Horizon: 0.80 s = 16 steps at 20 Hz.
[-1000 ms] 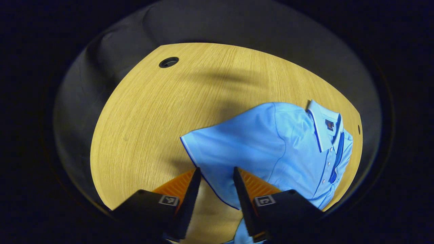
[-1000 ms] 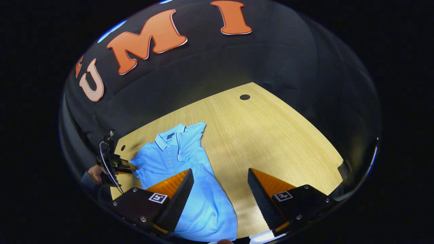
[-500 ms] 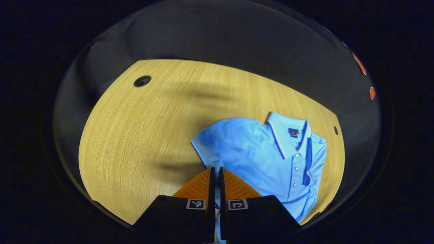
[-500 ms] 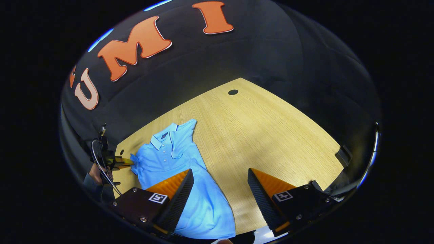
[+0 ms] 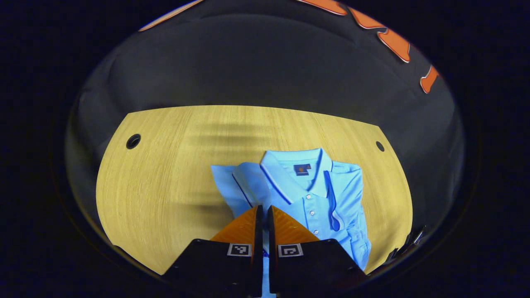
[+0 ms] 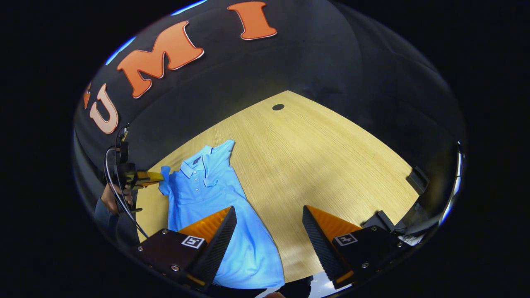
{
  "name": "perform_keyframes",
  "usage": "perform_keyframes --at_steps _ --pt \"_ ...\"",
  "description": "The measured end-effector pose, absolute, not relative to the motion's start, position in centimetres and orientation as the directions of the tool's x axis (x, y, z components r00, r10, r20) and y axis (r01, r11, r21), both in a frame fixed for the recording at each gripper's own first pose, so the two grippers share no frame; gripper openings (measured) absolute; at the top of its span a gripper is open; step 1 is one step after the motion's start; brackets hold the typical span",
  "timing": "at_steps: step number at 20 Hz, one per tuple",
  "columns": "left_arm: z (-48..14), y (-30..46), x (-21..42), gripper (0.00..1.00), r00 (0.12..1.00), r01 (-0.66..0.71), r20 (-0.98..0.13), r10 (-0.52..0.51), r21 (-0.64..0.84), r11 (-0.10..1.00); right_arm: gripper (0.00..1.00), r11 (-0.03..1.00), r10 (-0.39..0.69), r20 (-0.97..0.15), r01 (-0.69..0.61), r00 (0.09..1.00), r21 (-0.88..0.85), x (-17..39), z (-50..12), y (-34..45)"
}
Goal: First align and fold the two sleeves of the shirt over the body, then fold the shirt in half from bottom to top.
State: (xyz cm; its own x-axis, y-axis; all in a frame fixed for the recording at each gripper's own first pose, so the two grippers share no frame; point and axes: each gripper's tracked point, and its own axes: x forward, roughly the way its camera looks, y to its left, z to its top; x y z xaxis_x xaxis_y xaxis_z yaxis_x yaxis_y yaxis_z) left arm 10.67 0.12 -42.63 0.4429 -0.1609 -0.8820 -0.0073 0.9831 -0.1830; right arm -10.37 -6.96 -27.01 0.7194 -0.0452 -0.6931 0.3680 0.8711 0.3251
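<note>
On the wooden surface (image 6: 331,165) the blue shirt (image 6: 211,198) lies face up, collar toward the booth wall and hem toward the person, so that each sleeve can be swung inward over the chest. The left tongs (image 5: 262,215) are pinched together on the left sleeve (image 5: 244,186), with a sliver of blue cloth caught between the two fingers, and the sleeve is lifted off the wood and curled toward the collar (image 5: 296,171). Seen from the right gripper view, those same left tongs (image 6: 155,177) sit at the shirt's shoulder edge, held by a hand (image 6: 111,198), with the sleeve bunched up at their tips. Gripping near the cuff seems a sensible choice: it gives a crease near the shoulder seam as the cloth is carried across.

The right tongs (image 6: 269,231) stand wide apart and hold nothing, hovering above the lower part of the shirt near the hem. The other sleeve already appears to lie folded across the button placket, though the small scale leaves that unsure. My reading is that the sleeve stage is under way, with the bottom-to-top fold not yet begun.
</note>
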Motion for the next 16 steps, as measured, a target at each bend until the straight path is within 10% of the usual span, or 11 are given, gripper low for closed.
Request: perform_keyframes --at_steps 10,12,15,16 --pt "-46.1 -6.6 10.9 0.12 0.328 0.115 -0.912 -0.245 -0.219 0.969 0.98 0.835 -0.100 -0.711 0.447 0.696 0.321 -15.3 -27.8 -7.7" --pt "-45.9 -7.5 10.3 0.20 0.318 0.137 -0.903 -0.289 -0.258 0.956 0.98 0.839 -0.090 -0.716 0.441 0.693 0.320 -15.8 -28.0 -7.1" --pt "-45.4 -7.2 8.0 0.67 0.316 0.138 -0.902 -0.294 -0.263 0.955 0.98 0.857 -0.053 -0.719 0.400 0.693 0.323 -16.0 -28.1 -6.1" --pt "-44.7 -6.5 6.8 0.63 0.321 0.140 -0.903 -0.285 -0.252 0.958 0.98 0.865 -0.030 -0.722 0.380 0.692 0.328 -16.0 -28.2 -5.7"
